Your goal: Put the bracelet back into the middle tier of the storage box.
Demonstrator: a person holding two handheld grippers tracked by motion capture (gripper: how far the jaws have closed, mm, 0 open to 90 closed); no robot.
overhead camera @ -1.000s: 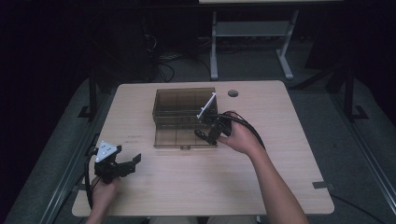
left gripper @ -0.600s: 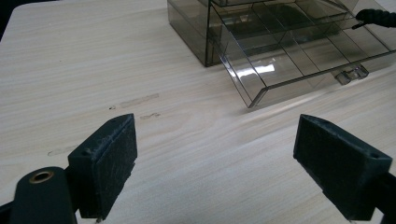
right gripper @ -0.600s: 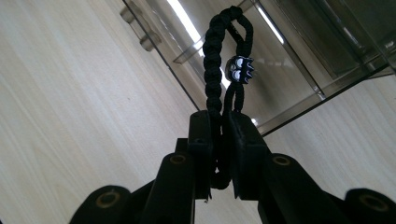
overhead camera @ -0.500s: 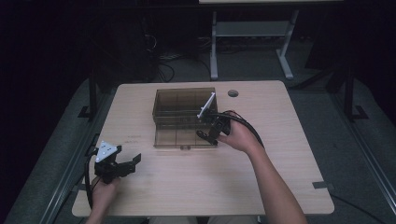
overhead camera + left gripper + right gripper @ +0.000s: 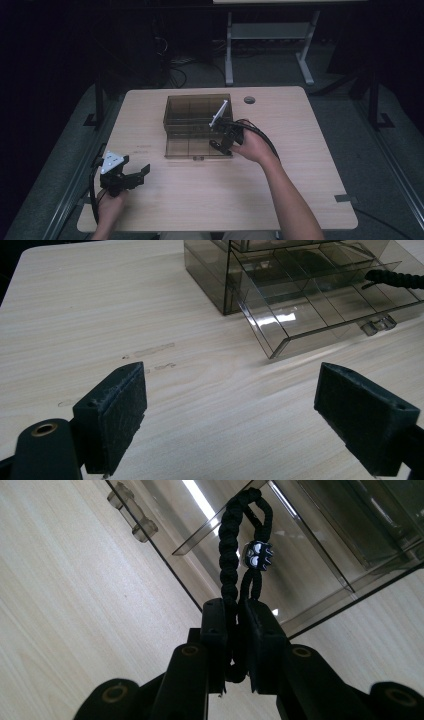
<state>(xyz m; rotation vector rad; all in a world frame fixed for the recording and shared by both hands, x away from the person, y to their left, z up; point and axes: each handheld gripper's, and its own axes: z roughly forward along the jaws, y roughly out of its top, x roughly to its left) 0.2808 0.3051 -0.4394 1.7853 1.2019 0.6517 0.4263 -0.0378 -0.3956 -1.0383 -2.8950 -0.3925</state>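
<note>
A braided black cord bracelet (image 5: 235, 555) is held clamped in the right claw (image 5: 235, 635) over the pulled-out drawer (image 5: 320, 305); release into a compartment is judged next. The left claw (image 5: 240, 410) is held wide above the worktop (image 5: 75, 315).

The left gripper (image 5: 131, 175) rested low at the near left, held by the left hand (image 5: 107, 205), its jaws wide apart. The right gripper (image 5: 235, 630), farther forward, had its jaws closed tight; the right hand (image 5: 252, 146) held it with forearm stretched out.

1. Bench (image 5: 300, 165): light wood, round grommet (image 5: 249, 100) toward 1 o'clock.
2. Smoked drawer box (image 5: 197, 112) near bench centre, lower drawer (image 5: 192, 147) pulled out toward 6 o'clock.
3. Right gripper (image 5: 222, 142) over the drawer's right end.
4. Left gripper (image 5: 137, 175) at 8 o'clock, jaws apart.
</note>
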